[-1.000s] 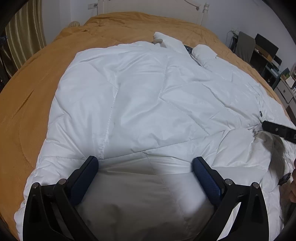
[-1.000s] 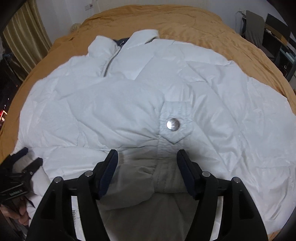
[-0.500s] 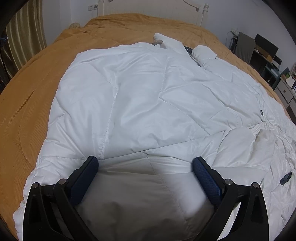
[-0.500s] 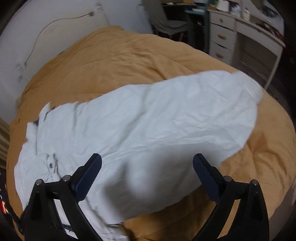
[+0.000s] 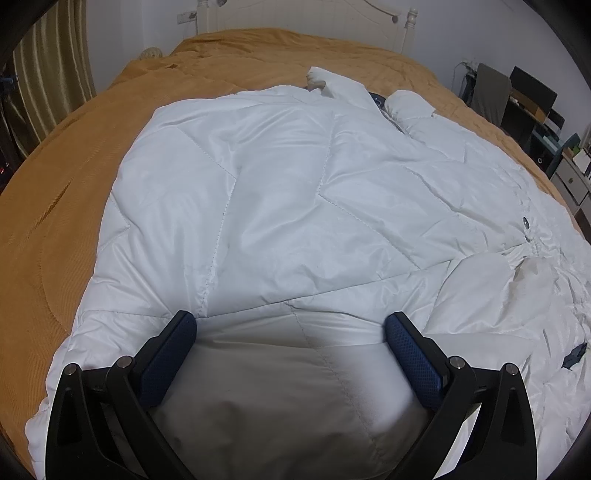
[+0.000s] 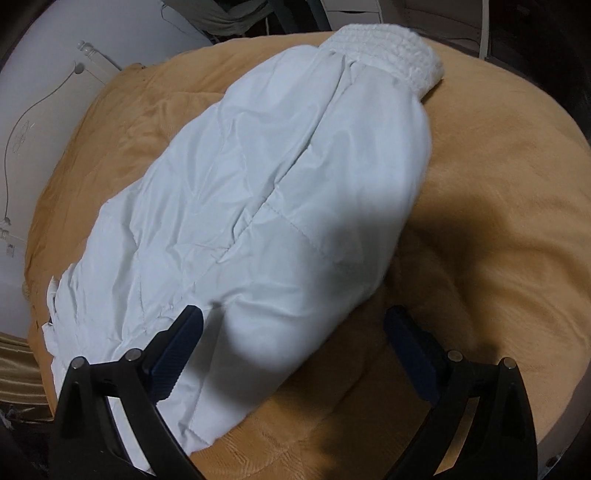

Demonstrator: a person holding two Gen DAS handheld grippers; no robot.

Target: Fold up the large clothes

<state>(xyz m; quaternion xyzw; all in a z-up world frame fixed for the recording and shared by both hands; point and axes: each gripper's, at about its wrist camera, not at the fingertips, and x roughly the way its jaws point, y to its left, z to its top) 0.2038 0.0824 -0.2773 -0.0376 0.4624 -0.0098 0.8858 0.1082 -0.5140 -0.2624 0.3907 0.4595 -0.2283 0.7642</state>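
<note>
A large white quilted jacket [image 5: 295, 203] lies spread on an orange bedspread [image 5: 70, 192], its collar [image 5: 373, 96] at the far end and snap buttons [image 5: 524, 222] at the right. My left gripper [image 5: 291, 325] stands open low over the jacket's near part, with padded fabric bulging between the fingers. The right wrist view shows one sleeve [image 6: 277, 184] stretched across the bedspread [image 6: 498, 221], its knitted cuff [image 6: 388, 48] far away. My right gripper [image 6: 293, 321] is wide open over the sleeve's near end, one finger above the fabric, the other above the bedspread.
A white headboard [image 5: 295, 14] closes the bed's far end. Curtains [image 5: 48, 74] hang at the left. A chair and desk [image 5: 517, 96] and drawers [image 5: 569, 177] stand along the right side. A wall with a cable [image 6: 33, 110] shows beyond the sleeve.
The right gripper opened wider, rolled and swung from the snap flap on the jacket's front to the sleeve, leaving the left wrist view. The left gripper stayed still.
</note>
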